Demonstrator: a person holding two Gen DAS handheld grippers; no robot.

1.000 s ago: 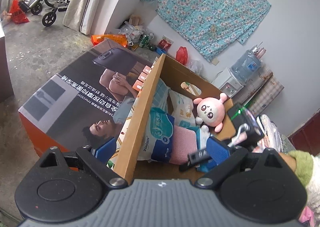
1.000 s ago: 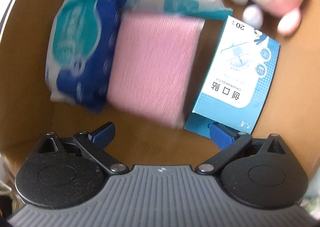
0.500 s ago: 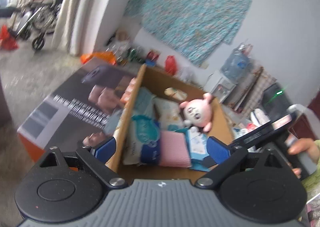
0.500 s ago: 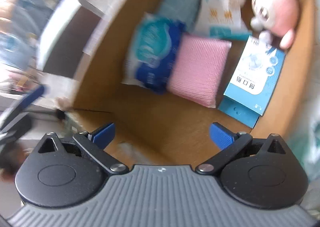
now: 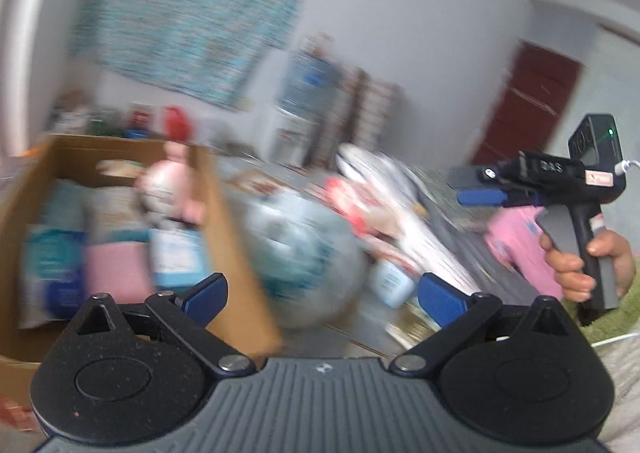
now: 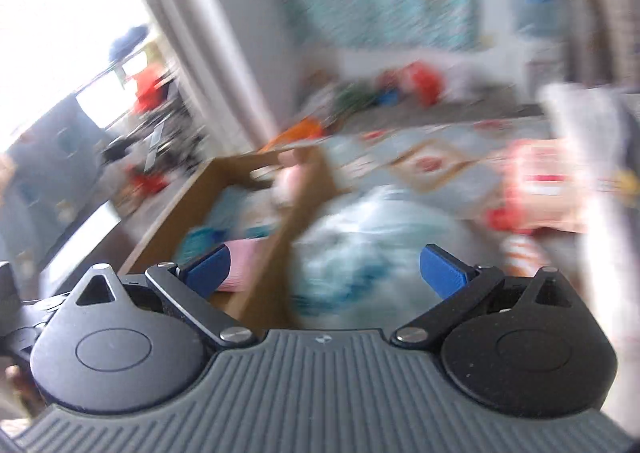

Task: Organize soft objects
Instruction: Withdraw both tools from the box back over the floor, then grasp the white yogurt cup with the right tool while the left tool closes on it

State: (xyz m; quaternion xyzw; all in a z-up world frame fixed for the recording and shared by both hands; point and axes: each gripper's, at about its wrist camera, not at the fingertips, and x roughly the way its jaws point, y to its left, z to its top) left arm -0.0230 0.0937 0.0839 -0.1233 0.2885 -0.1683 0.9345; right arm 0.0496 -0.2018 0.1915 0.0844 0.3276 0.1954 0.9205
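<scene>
Both views are motion-blurred. A cardboard box [image 5: 224, 221] at the left holds a pink plush toy [image 5: 168, 185], a pink cloth [image 5: 116, 273], a blue-and-white box [image 5: 176, 257] and tissue packs. A large blue-white plastic-wrapped soft bundle [image 5: 304, 249] lies just right of the box; it also shows in the right wrist view [image 6: 372, 253]. My left gripper [image 5: 320, 293] is open and empty, facing the bundle. My right gripper [image 6: 324, 269] is open and empty, above the bundle; in the left wrist view it [image 5: 560, 185] is held high at the right.
Patterned bedding [image 5: 400, 189] with loose packets and a pink item [image 5: 520, 237] lies right of the box. A water dispenser [image 5: 308, 93] and a red door [image 5: 532, 105] stand at the back wall. The box [image 6: 300, 205] also shows in the right wrist view.
Both grippers have swung right, away from the box interior toward the bedding. The right gripper has lifted out of the box, empty and open.
</scene>
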